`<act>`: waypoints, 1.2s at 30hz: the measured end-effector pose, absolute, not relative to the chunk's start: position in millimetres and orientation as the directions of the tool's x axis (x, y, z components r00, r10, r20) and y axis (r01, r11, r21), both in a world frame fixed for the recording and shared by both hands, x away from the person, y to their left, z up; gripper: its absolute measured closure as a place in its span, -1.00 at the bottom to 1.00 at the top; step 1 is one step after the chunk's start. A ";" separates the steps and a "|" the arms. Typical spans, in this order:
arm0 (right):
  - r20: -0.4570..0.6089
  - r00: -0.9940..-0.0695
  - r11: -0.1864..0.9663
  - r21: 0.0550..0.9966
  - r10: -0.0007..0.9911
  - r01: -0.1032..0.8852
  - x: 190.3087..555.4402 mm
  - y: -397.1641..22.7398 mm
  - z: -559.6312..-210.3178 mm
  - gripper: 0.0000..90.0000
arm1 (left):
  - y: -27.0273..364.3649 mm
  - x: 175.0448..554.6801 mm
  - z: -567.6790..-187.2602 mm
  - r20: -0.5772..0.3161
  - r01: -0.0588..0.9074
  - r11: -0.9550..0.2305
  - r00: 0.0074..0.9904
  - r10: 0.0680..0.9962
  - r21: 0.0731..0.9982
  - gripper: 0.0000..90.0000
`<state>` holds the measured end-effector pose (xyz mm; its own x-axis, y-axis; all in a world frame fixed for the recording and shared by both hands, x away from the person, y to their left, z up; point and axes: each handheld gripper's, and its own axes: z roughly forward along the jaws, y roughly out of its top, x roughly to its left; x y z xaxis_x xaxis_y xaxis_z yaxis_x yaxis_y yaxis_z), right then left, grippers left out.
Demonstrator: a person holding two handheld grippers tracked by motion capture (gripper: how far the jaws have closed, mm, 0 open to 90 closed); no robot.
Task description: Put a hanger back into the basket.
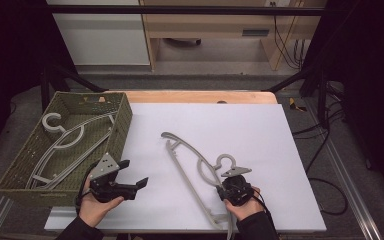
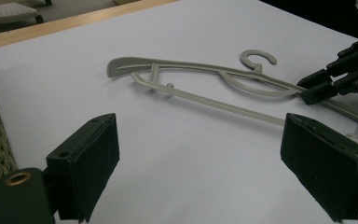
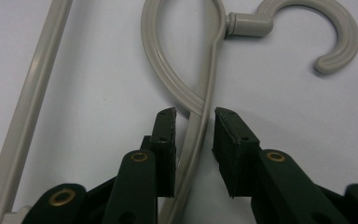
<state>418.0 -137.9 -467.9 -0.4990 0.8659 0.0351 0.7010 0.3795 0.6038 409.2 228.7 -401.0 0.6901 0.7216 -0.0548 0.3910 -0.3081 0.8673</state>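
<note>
A: Where is your right gripper (image 3: 195, 122) at this moment?

B: You have it low over the grey hanger (image 1: 195, 162), which lies flat on the white board (image 1: 260, 135) near the board's middle. In the right gripper view your two black jaws stand on either side of the hanger's thin arm, just below the spot where the arm loops back toward the hook (image 3: 328, 32).

A: Are you gripping it?

B: Not firmly, as far as the pictures tell. There is a sliver of white board between the arm and the right-hand pad, and the left-hand pad sits just beside the arm (touching or not, I cannot tell). So your jaws are narrow and bracket the arm without clearly pressing on it.

A: And your left gripper (image 1: 130, 175)?

B: You hold it near the board's left edge, right beside the green woven basket (image 1: 122, 117). Its jaws are spread wide with nothing between them; in the left gripper view the bare board shows in the gap, with the hanger lying farther off.

A: What is in the basket?

B: More grey hangers (image 1: 65, 142) (the same kind as yours), lying flat inside, one hook pointing toward the far corner.

A: How does your hanger lie?

B: Diagonally: one end points away from you toward the board's middle, the other comes down by your right hand (image 1: 245, 207).
</note>
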 end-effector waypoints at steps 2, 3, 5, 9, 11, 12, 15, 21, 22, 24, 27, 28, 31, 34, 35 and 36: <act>0.032 -0.498 0.380 0.604 0.867 0.700 418.5 -139.2 -467.8 0.68 | 228.4 409.1 -401.0 -0.055 0.391 -0.308 0.691 0.721 0.867 -0.75; 0.034 -0.497 0.379 0.603 0.867 0.702 419.0 -139.7 -467.4 0.69 | 228.5 408.9 -400.8 -0.053 0.390 -0.309 0.691 0.721 0.868 -0.75; 0.039 -0.499 0.380 0.597 0.866 0.706 420.3 -141.2 -467.0 0.70 | 228.7 409.0 -400.6 -0.053 0.389 -0.309 0.691 0.721 0.868 -0.75; 0.018 -0.487 0.385 0.586 0.873 0.713 424.0 -148.0 -465.0 0.78 | 228.4 409.1 -401.2 -0.055 0.391 -0.309 0.691 0.721 0.867 -0.75; 0.018 -0.490 0.388 0.585 0.872 0.712 426.5 -154.7 -464.8 0.80 | 228.0 409.3 -401.7 -0.053 0.392 -0.313 0.692 0.720 0.865 -0.75; 0.025 -0.488 0.382 0.586 0.873 0.715 427.3 -157.8 -464.8 0.79 | 227.8 409.4 -401.9 -0.053 0.393 -0.314 0.692 0.720 0.864 -0.75; 0.042 -0.488 0.376 0.582 0.872 0.721 427.5 -161.3 -463.7 0.77 | 227.5 409.7 -402.7 -0.052 0.396 -0.319 0.692 0.720 0.861 -0.75; 0.034 -0.492 0.390 0.563 0.870 0.729 425.5 -162.4 -464.3 0.64 | 227.2 409.7 -403.0 -0.052 0.398 -0.321 0.693 0.719 0.859 -0.74; 0.025 -0.491 0.393 0.565 0.871 0.726 425.4 -161.9 -464.6 0.64 | 226.8 409.9 -403.3 -0.052 0.399 -0.322 0.693 0.719 0.859 -0.74; 0.017 -0.474 0.387 0.553 0.880 0.738 424.4 -157.5 -463.5 0.68 | 226.1 410.2 -403.9 -0.052 0.401 -0.325 0.693 0.719 0.857 -0.74; -0.014 -0.475 0.406 0.542 0.880 0.736 424.2 -152.8 -463.1 0.80 | 224.6 410.1 -404.9 -0.053 0.404 -0.327 0.694 0.718 0.854 -0.74; -0.020 -0.471 0.406 0.541 0.882 0.737 424.4 -151.7 -463.0 0.80 | 224.1 410.1 -405.1 -0.049 0.402 -0.332 0.696 0.716 0.853 -0.74; 0.020 -0.463 0.383 0.530 0.886 0.757 426.5 -151.9 -461.6 0.80 | 223.7 410.0 -405.2 -0.048 0.401 -0.335 0.699 0.714 0.852 -0.74; 0.044 -0.460 0.372 0.523 0.887 0.767 429.9 -156.7 -461.2 0.81 | 224.5 410.4 -405.6 -0.051 0.403 -0.333 0.697 0.715 0.852 -0.74; 0.055 -0.463 0.369 0.525 0.885 0.767 431.0 -158.7 -461.3 0.81 | 224.7 410.5 -405.5 -0.053 0.405 -0.332 0.697 0.715 0.852 -0.74; 0.093 -0.457 0.346 0.525 0.885 0.777 431.2 -159.4 -460.7 0.81 | 225.0 410.6 -405.5 -0.053 0.405 -0.331 0.696 0.716 0.852 -0.74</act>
